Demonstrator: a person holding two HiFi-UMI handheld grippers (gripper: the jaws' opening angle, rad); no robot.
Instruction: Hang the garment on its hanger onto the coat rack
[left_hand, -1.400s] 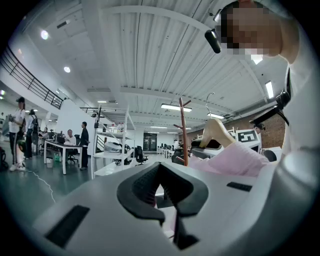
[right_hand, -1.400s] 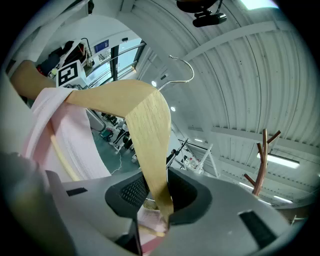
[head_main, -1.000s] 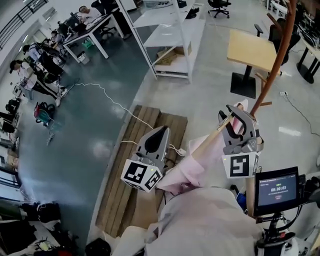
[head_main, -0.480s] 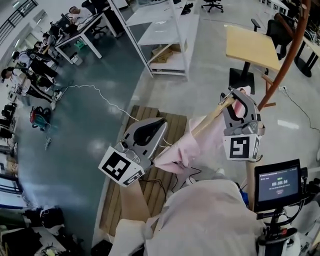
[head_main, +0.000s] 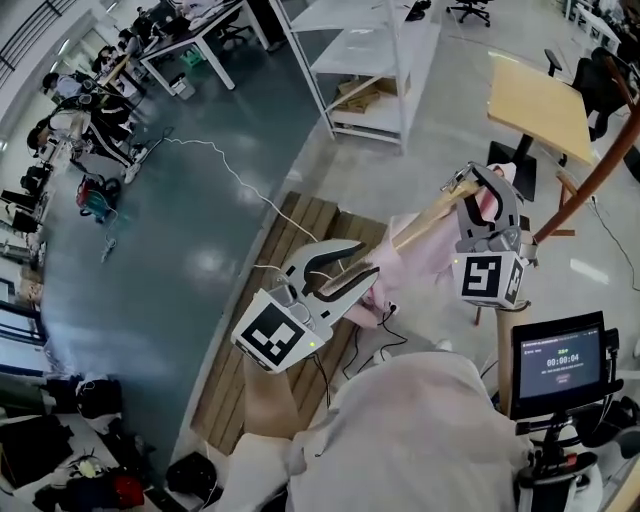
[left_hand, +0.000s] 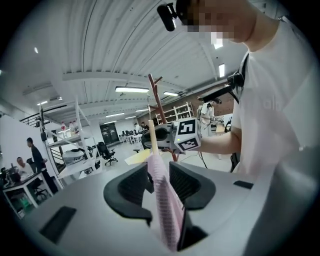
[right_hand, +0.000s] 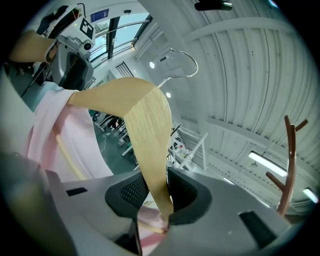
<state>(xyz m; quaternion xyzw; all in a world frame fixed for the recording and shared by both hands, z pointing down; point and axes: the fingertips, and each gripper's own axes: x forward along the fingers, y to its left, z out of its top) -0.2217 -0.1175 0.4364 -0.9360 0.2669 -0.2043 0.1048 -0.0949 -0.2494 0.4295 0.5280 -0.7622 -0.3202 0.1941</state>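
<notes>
Left gripper has its jaws apart. They've just been opening up, and the pink garment stands edge-on between them with a gap on each side, so nothing's pinched there. Right gripper is doing the actual holding: its jaws are closed tight on one arm of the wooden hanger, down near that arm's end.

Rest of the scene, big stuff first. There's a white shelf unit at the top of the head view, standing on the grey floor. Below it a slatted wooden platform lies flat on the floor and runs down under the left gripper. The coat rack is the brown curved pole at the right edge, just beside the right gripper. In the right gripper view its forked top sits well off to the right, clear of the hanger. A light-topped desk stands behind that.

The garment is up in the air in front of the person, draped on the hanger and stretched between the two grippers, which face each other along it. The fabric bunches down toward the left gripper's end. The hanger slopes upward from there to the right gripper.

A small screen on a stand sits at the lower right, near the person's side. The hanger's metal hook pokes up free, touching nothing.
</notes>
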